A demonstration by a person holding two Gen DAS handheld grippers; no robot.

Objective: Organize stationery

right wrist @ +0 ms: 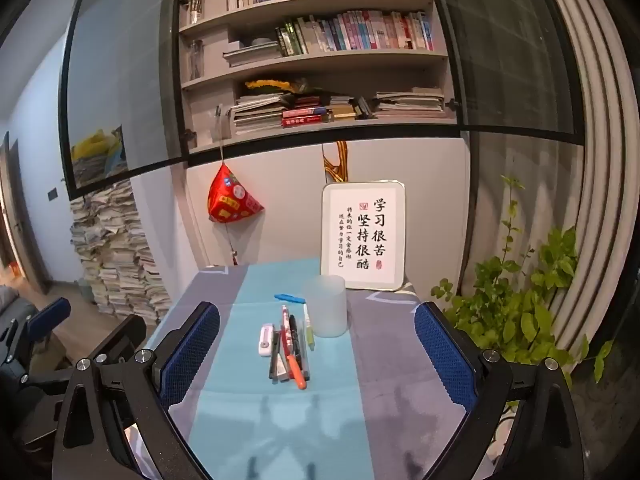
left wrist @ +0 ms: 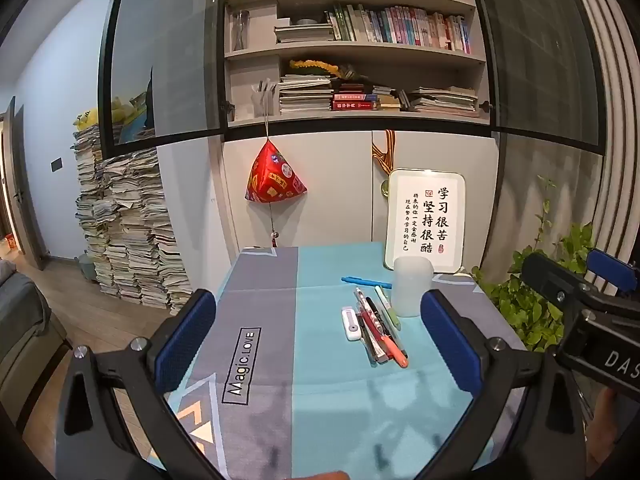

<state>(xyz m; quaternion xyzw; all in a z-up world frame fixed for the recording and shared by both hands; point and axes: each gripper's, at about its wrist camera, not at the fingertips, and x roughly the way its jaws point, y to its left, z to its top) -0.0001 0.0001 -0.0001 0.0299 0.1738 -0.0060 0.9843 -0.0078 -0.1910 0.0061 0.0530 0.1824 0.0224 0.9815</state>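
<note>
Both your left gripper [left wrist: 320, 344] and right gripper [right wrist: 316, 354] are released, empty; pens [right wrist: 290, 348] lie just left of the cup [right wrist: 325, 306].

Your left wrist camera sits behind the left gripper [left wrist: 318, 338], tilted slightly down over the table [left wrist: 264, 308], facing the bookshelf [left wrist: 352, 40] wall. The pens [left wrist: 380, 330] lie ahead, right of centre, well short of the fingertips. The right gripper [left wrist: 580, 280] shows at its right edge.

Your right wrist camera looks the same way from behind the right gripper [right wrist: 318, 354], pens [right wrist: 290, 350] ahead between its fingers.

Both views share table, pens, frosted cup [right wrist: 325, 306], framed sign [right wrist: 362, 236], bookshelf.
</note>
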